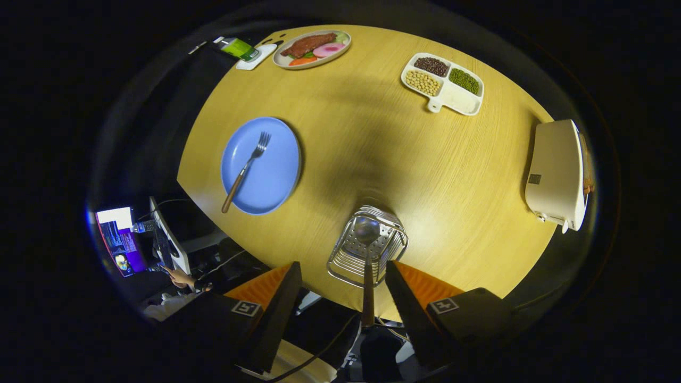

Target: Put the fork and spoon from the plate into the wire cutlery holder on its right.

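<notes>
Your gripper (340, 287) has its two fingers spread wide, touching nothing. Between them stands the shiny metal spoon with a brown handle (367, 266), bowl end down inside the silver wire cutlery holder (367, 247) just ahead of them. Off to the holder's left, the metal fork with a wooden handle (246, 170) lies on the round blue plate (276, 175) on the yellow wooden table (372, 149).

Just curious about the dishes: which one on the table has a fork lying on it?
The round blue plate, with the fork across it; the oval dish and divided tray hold food.
</notes>
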